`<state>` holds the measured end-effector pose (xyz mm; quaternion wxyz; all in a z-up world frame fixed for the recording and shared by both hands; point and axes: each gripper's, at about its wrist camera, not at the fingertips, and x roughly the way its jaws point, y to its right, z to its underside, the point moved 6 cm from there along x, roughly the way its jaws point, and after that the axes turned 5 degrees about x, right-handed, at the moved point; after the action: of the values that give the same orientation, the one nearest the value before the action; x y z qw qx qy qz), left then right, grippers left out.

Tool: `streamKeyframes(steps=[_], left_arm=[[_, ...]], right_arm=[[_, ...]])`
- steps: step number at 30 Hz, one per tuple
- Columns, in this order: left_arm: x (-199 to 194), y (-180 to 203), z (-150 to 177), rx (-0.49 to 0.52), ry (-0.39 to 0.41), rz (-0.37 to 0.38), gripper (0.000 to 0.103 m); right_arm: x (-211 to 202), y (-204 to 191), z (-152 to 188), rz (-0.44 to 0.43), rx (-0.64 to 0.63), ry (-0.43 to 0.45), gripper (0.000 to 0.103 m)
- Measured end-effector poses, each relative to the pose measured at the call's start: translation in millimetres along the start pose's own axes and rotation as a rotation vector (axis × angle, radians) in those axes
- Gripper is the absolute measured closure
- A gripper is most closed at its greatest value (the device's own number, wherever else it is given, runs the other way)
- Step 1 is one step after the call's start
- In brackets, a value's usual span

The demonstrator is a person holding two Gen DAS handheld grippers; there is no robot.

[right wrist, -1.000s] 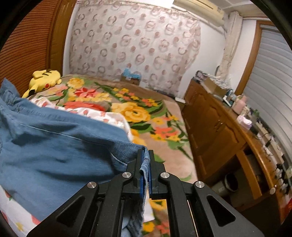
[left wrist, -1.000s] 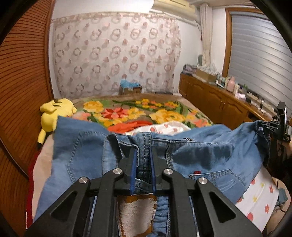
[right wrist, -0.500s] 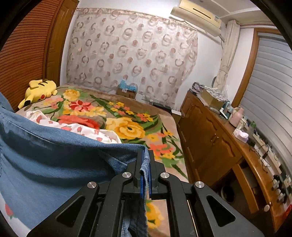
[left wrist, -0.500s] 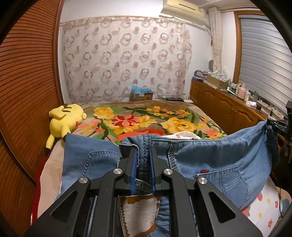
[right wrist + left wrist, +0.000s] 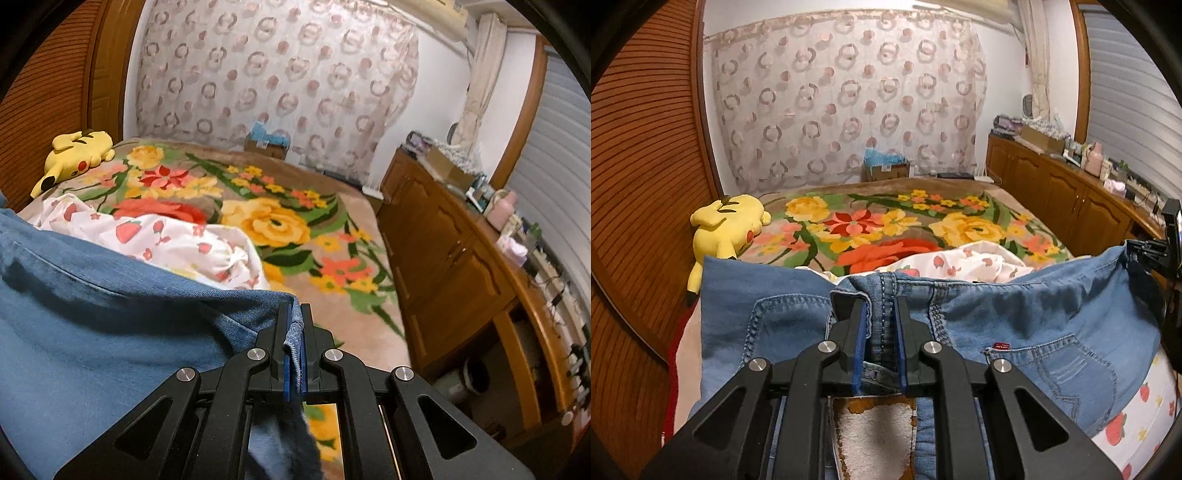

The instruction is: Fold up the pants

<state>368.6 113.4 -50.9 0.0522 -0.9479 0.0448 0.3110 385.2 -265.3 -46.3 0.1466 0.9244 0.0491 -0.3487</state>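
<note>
A pair of blue denim pants hangs stretched between two hand-held claws above a bed spread with a floral blanket. The left gripper is clamped on a thick stitched seam of the pants, its blue pads pressing the bunched denim from both sides, with a back pocket and small red tab just to its right. The right gripper is pinched nearly together on a thin frayed edge of the same pants, the cloth spreading away to its left and a loose end dangling beneath its jaws. Beyond both claws lies a crumpled white strawberry-print cloth on the blanket. Farther off, to the left, a yellow plush toy rests by the wooden wall; wooden cabinets run along the right.
</note>
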Motion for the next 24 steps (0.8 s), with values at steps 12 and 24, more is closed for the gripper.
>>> streamKeyframes(steps=[12, 24], left_arm=[[-28.6, 7.7, 1.2, 0.031, 0.029, 0.008, 0.043], [-26.1, 43.7, 17.7, 0.046, 0.001, 0.116, 0.024]], right_arm=[[-24.4, 8.5, -27.9, -0.083, 0.039, 0.032, 0.078], [-32.3, -50.1, -17.9, -0.331, -0.03, 0.029, 0.055]])
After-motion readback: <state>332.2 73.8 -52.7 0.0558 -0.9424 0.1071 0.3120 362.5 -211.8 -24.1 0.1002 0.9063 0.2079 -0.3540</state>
